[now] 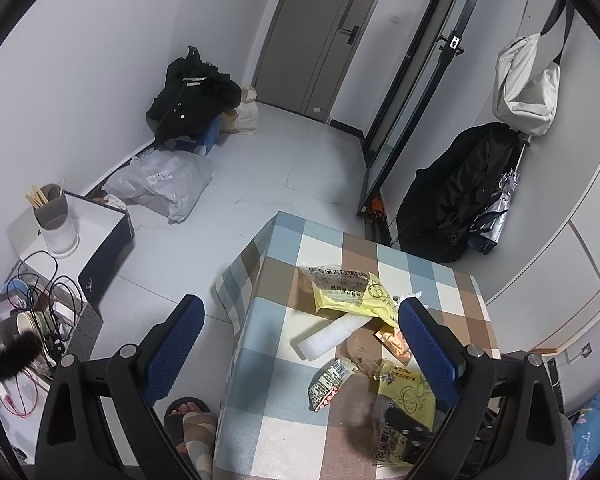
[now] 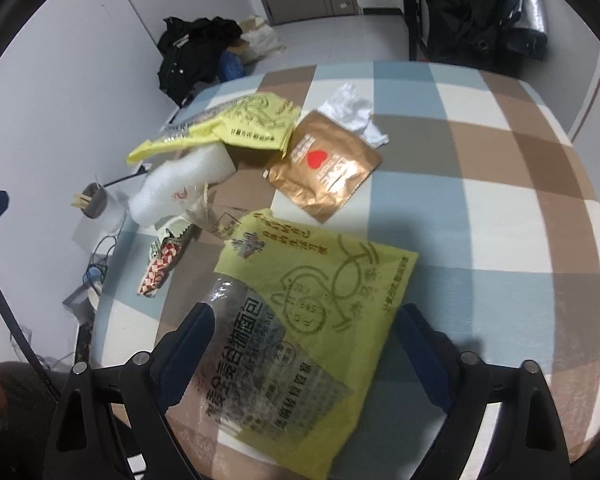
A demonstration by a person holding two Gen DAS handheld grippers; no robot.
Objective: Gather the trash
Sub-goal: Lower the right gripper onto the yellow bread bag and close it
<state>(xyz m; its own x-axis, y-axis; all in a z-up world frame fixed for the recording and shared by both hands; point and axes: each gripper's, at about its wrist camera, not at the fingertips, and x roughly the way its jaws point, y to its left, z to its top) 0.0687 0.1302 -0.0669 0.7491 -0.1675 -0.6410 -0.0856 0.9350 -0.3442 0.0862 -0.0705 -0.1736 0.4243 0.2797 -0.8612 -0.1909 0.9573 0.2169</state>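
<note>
Trash lies on a checkered tablecloth. A large yellow bread wrapper lies nearest; my right gripper is open, its fingers on either side of the wrapper's near end, low over it. Beyond lie a gold sachet with a red heart, a crumpled white tissue, a second yellow wrapper, a white foam roll and a small red-patterned wrapper. My left gripper is open and empty, high above the table's left edge. The right gripper's dark body shows over the near wrapper.
A white side table with a chopstick cup, cables and bowls stands left. Grey bags and black clothes lie on the floor. A black bag and an umbrella lean at the right wall. A foot in a slipper is beside the table.
</note>
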